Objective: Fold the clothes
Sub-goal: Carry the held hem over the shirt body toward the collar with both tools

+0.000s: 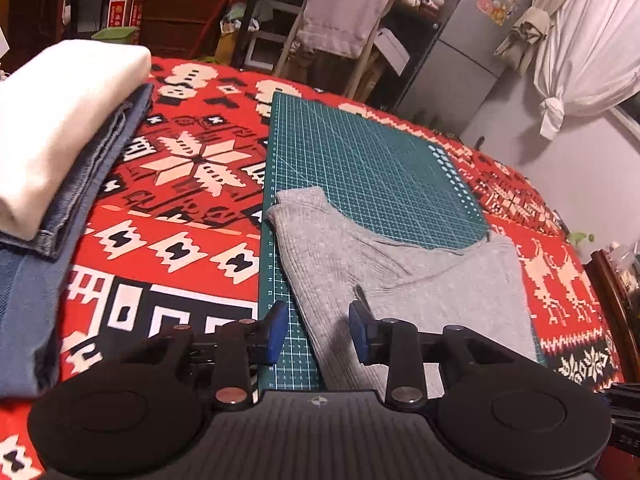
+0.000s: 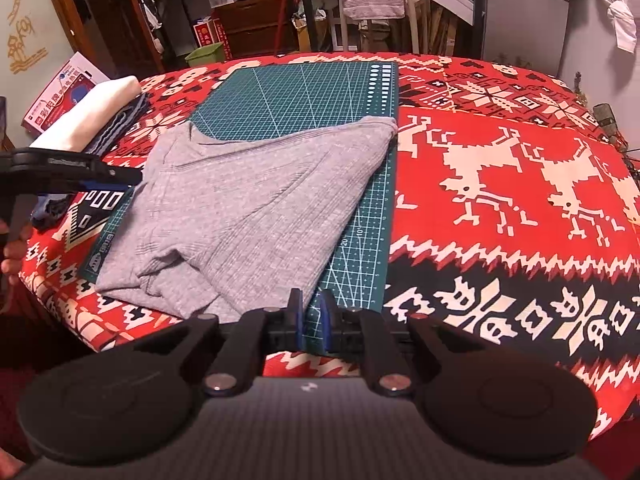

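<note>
A grey ribbed knit garment [image 1: 420,280] [image 2: 248,200] lies partly folded and flat on a green cutting mat [image 1: 360,152] [image 2: 300,92]. My left gripper [image 1: 318,332] is open wide just above the garment's near left edge, with nothing between its fingers. In the right wrist view it shows from the side as the left gripper [image 2: 120,180] over the garment's left edge. My right gripper [image 2: 311,312] hangs at the garment's near right corner. Its jaws stand a narrow gap apart, with only mat showing between them.
A red patterned blanket [image 1: 180,208] [image 2: 500,180] covers the table. A stack of folded clothes [image 1: 60,120] [image 2: 100,108], white on denim, sits at the left. A person's hand [image 2: 12,256] shows at the left edge. Chair, fridge and shelves stand behind.
</note>
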Demonstrator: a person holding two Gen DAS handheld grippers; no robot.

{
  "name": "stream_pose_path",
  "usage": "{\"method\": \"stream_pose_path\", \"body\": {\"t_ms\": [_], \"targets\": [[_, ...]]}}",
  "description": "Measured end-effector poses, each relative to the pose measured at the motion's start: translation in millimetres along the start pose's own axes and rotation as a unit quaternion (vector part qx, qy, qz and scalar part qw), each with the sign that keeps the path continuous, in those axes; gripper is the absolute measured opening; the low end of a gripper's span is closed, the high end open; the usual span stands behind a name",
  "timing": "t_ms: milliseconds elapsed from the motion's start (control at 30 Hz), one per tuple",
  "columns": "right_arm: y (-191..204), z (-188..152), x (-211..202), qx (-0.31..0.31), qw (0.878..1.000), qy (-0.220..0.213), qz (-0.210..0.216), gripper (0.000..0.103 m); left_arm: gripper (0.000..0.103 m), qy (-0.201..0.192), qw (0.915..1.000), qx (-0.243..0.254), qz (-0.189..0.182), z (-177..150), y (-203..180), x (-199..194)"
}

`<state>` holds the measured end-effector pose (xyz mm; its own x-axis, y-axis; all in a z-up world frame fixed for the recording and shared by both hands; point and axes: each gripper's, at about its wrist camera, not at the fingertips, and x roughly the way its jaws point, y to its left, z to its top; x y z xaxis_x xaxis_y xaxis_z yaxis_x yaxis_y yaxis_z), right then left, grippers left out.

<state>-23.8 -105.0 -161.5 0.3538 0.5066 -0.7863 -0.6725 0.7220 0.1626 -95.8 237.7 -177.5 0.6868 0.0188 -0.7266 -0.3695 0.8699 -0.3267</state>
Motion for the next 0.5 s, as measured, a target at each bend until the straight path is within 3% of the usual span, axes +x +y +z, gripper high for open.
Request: {"method": "stream_pose_path", "body": {"t_ms": [133, 200, 367, 500], "targets": [[-2, 1, 1, 0.003, 1.000, 0.001, 0.000, 0.011, 0.028, -0.001, 0.9998, -0.018, 0.007, -2, 4, 7], [-3, 1, 2, 0.005, 1.000, 0.001, 0.000, 0.011, 0.014, -0.005, 0.9994, -0.033, -0.002, -3, 8, 9], [-2, 3, 5, 0.004, 1.000, 0.004, 0.000, 0.011, 0.013, -0.009, 0.9977, -0.063, -0.023, -2, 15, 14], [0, 5, 7, 0.002, 1.000, 0.006, -0.001, 0.011, 0.006, -0.010, 0.9986, -0.050, -0.012, 0, 10, 16]]}}
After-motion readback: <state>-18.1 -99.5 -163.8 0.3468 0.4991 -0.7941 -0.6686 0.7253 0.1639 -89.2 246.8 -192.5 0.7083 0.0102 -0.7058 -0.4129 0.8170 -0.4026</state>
